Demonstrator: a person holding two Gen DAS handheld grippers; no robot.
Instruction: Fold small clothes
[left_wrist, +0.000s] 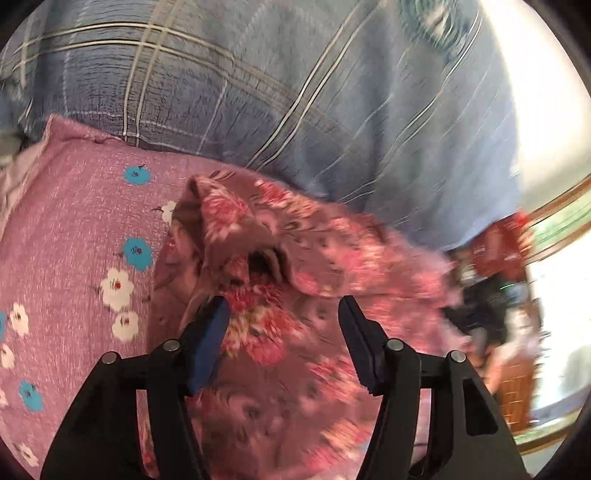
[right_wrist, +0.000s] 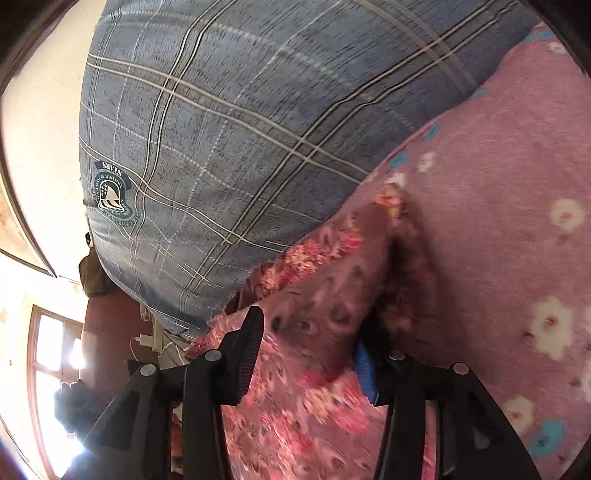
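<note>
In the left wrist view, the left tool (left_wrist: 284, 314) is seen with its fingers standing apart, nothing clamped between them. The floral garment (left_wrist: 280, 295) lies directly below and ahead of the fingertips, on the pink flowered bedsheet (left_wrist: 85, 206); whether the pads brush the cloth cannot be told. A bunched fold with a dark opening is raised near the middle of the garment, just beyond the fingertips. A blue plaid quilt (left_wrist: 258, 92) is piled at the far side, touching the garment's far edge. The right part of this view is blurred, and what stands there cannot be made out.

In the right wrist view, the right tool (right_wrist: 314, 332) is likewise shown with its fingers apart; the garment (right_wrist: 317, 295) passes between them and runs toward the quilt (right_wrist: 221, 129), but no squeeze on it is visible. The bedsheet (right_wrist: 517, 166) is spread to the right.

With both tools spread over the cloth, the fold is judged to be laid down but loose. The raised bunch could spring back and undo the crease if it is not flattened. A serrated pad could also catch the soft fabric as a tool is drawn away, and the layer would be dragged out of line. The near quilt could be snagged as well.
</note>
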